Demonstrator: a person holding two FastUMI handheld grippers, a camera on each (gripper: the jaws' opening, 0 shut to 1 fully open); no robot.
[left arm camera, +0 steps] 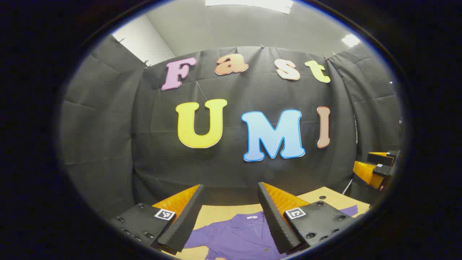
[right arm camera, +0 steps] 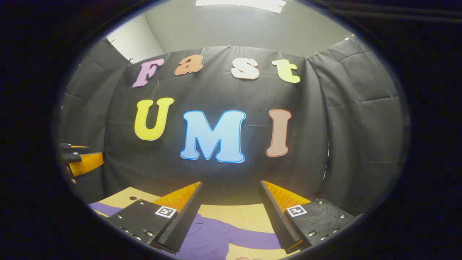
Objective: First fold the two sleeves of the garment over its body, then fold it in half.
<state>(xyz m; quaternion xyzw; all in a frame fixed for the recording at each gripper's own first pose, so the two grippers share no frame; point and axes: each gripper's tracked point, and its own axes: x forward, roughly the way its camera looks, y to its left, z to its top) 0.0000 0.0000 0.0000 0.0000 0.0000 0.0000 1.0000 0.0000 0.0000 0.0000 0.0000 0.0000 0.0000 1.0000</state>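
1. While both tools hang above the worktop (left arm camera: 216, 213) with nothing between their fingers, the left tool (left arm camera: 231, 216) stands with its jaws spread wide over the purple garment (left arm camera: 238, 234).
2. Seen from the left gripper view, the garment shows its collar, a white neck label and a button, lying flat near the worktop's far edge.
3. Seen from the right gripper view, the right tool (right arm camera: 231, 213), also wide open, hangs over one sleeve (right arm camera: 249, 238) stretched out across the worktop towards its right edge.
4. Each view catches the other tool's orange fingers at its side.
5. Lower parts of the garment are cut off, and the tool fingers hide parts of it.
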